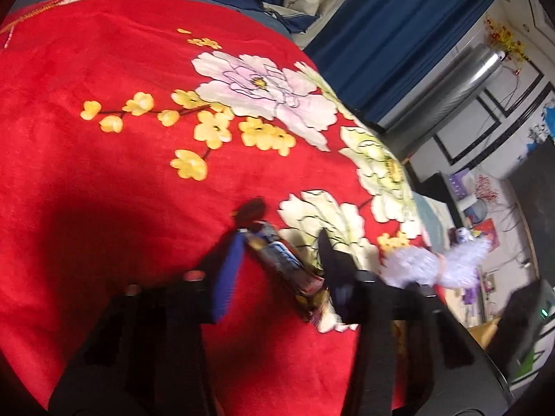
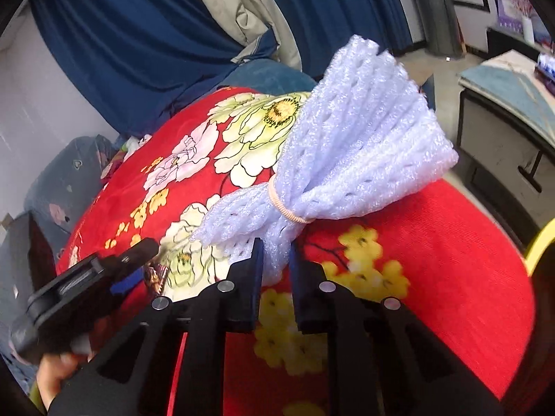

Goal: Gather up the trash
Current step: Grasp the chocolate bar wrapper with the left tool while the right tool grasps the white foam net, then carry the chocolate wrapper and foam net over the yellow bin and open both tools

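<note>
So both tools are down over the red flowered blanket on the bed, and that blanket is the landmark for everything here.

The right tool is clenched on a white foam net sleeve, the stretchy mesh kind that comes around fruit. It's bunched in the middle with a beige rubber band, so it fans out like a bow. The lower end sits squeezed between the two blue-padded fingers, and the big fanned end sticks up and away from the tool, above the blanket's pale green flower. In the left wrist view the same foam sleeve shows off toward the blanket's right edge, pretty blurred.

The left tool has a snack wrapper between its fingers. It's a crinkly, dark, printed packet, lying slantwise on the blanket right next to the white flower print. The blue-padded finger is on one side of it and the black one on the other, quite close, but the picture is smeared and I honestly can't tell whether the pads are actually pressing on the wrapper or just flanking it. From the right wrist view you can see the left tool low at the blanket's left side with a bit of the wrapper peeking out, and a hand behind it.

Beyond the blanket's far edge hang blue curtains.
</note>
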`<action>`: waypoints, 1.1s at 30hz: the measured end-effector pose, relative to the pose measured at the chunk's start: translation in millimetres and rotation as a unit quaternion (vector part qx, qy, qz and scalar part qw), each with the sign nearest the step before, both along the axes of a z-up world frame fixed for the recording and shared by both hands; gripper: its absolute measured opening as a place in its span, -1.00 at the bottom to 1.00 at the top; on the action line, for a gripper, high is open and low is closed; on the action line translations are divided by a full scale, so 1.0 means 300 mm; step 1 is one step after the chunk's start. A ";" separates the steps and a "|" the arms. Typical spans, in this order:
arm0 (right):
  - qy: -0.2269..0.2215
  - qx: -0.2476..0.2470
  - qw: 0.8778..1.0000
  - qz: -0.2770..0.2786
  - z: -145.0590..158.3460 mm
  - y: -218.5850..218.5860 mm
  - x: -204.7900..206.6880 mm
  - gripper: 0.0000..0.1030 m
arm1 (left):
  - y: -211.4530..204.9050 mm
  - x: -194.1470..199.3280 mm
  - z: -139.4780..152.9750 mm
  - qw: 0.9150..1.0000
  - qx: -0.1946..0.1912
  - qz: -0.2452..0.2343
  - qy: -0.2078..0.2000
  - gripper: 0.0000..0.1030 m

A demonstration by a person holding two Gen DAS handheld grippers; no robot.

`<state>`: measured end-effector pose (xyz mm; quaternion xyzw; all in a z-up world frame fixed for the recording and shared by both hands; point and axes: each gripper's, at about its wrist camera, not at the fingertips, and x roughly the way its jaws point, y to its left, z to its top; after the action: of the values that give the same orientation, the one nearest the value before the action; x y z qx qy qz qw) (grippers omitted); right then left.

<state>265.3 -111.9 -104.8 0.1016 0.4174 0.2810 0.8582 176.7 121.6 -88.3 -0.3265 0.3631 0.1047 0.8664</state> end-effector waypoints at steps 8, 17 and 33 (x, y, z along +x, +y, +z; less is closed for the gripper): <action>-0.034 -0.002 0.999 -0.008 0.027 -0.085 -0.117 -0.73 | -0.010 -0.025 0.008 1.000 -0.003 -0.023 -0.017 -0.78; -0.058 0.011 0.998 -0.029 0.083 -0.211 -0.200 -0.73 | -0.148 -0.065 0.125 0.992 0.032 -0.093 -0.081 -0.83; -0.081 0.006 0.994 -0.079 0.147 -0.438 -0.281 -0.73 | -0.388 -0.098 0.242 0.971 0.065 -0.186 -0.137 -0.83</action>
<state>180.9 -243.2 -60.8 0.1169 0.3357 0.2219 0.9080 147.2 5.3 -15.7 -0.2076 0.2874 -0.0811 0.9315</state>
